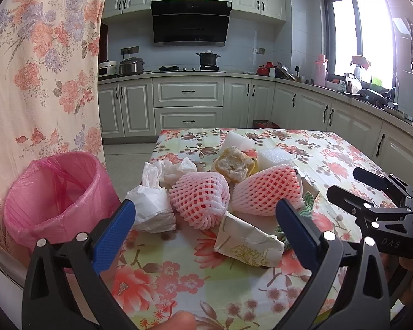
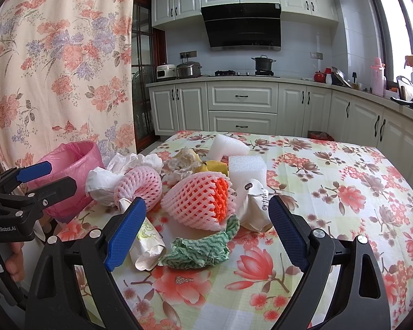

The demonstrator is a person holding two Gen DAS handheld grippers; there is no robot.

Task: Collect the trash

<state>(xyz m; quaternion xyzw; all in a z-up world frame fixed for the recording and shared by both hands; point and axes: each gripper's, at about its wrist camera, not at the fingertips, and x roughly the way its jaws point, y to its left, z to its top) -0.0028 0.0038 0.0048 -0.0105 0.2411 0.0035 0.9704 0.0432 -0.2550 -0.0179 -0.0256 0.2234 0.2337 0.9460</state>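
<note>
A heap of trash sits on the floral tabletop, near the edge beside the pink-lined bin. Both the left gripper and right gripper hover before it with jaws spread wide, holding nothing. The two pink foam fruit nets look feather-light and squashy; pinching across the mesh middle should hold. The crumpled white plastic bag and green cloth are limp, best gathered at a bunched fold. The white foam blocks look light but broad.
</note>
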